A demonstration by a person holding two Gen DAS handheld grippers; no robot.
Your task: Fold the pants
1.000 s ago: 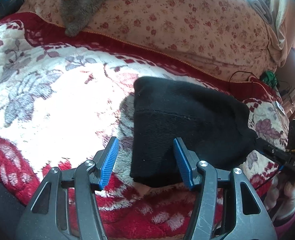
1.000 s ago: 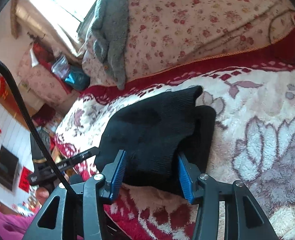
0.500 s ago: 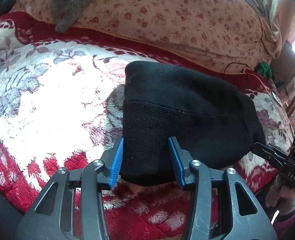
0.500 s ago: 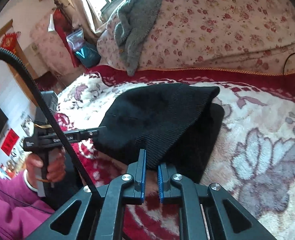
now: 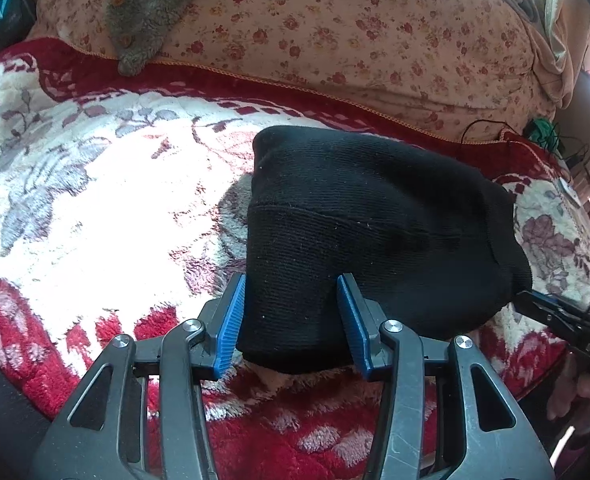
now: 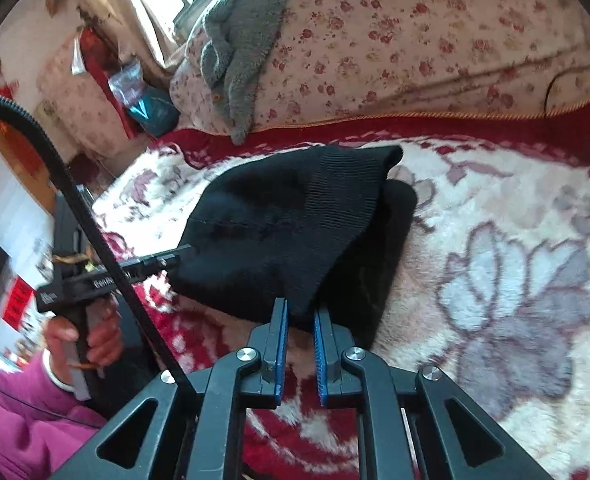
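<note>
two grippers meet one pair of black ribbed-knit pants (image 5: 359,232), already folded into a thick wedge-shaped bundle on a plush red-and-cream floral fleece blanket (image 5: 95,184). seen from the left gripper (image 5: 291,316), the bundle's long axis runs from just ahead of its fingers off to the right, and the layers narrow toward the right gripper (image 5: 563,320), whose dark tip touches the far right corner. the left gripper's blue ribbed pads (image 5: 231,320) sit against either side of the near fabric corner, which fills the gap between them, so it is pinching the pants, with the jaws held fairly wide by the bulk of cloth.

from the right wrist view, the right gripper (image 6: 300,340) has its two blue pads close together with a thin black edge of the pants (image 6: 295,224) nipped between them. beyond its fingers the top layer ends in a ribbed cuff pointing away and to the right, lying over a lower layer that peeks out on the right. the left gripper (image 6: 175,258) touches the bundle's left edge.

past both grippers lies one puffy cream quilt with small red flowers (image 5: 375,32), and one fuzzy grey knitted garment (image 5: 155,4) draped over it.
</note>
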